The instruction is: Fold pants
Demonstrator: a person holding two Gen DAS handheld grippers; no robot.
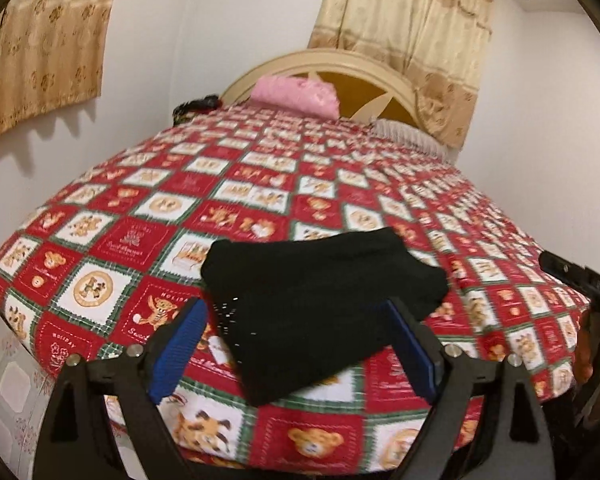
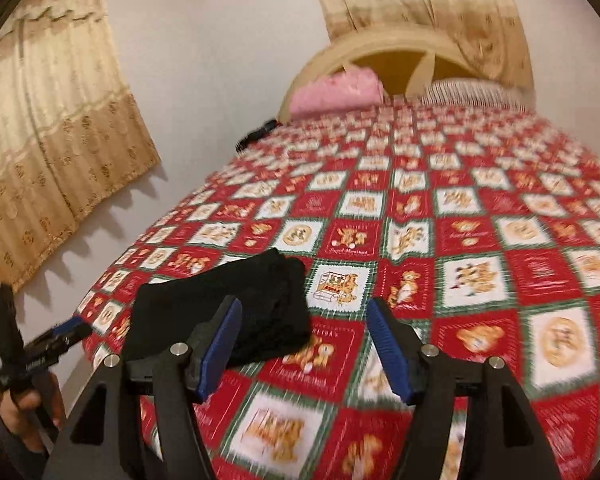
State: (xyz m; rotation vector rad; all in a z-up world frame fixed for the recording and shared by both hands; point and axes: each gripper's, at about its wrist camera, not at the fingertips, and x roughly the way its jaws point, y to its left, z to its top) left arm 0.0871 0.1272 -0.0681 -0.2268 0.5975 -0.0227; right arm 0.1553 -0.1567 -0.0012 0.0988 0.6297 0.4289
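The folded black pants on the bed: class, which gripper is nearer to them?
Left. The left gripper is open with the black pants between its fingers. The right gripper is open over the bedspread, off to the pants' right.

White walls [image 1: 172, 40] with beige patterned curtains [image 1: 40, 60] upper left and top centre. Bed with red teddy-bear checked bedspread [image 1: 260, 184] fills frame centre. Cream arched headboard [image 1: 320, 58] behind a pink pillow [image 1: 296, 94].

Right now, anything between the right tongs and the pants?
Nothing but bare bedspread, in the right wrist view. The right tongs are open, with the folded pants just left of them.
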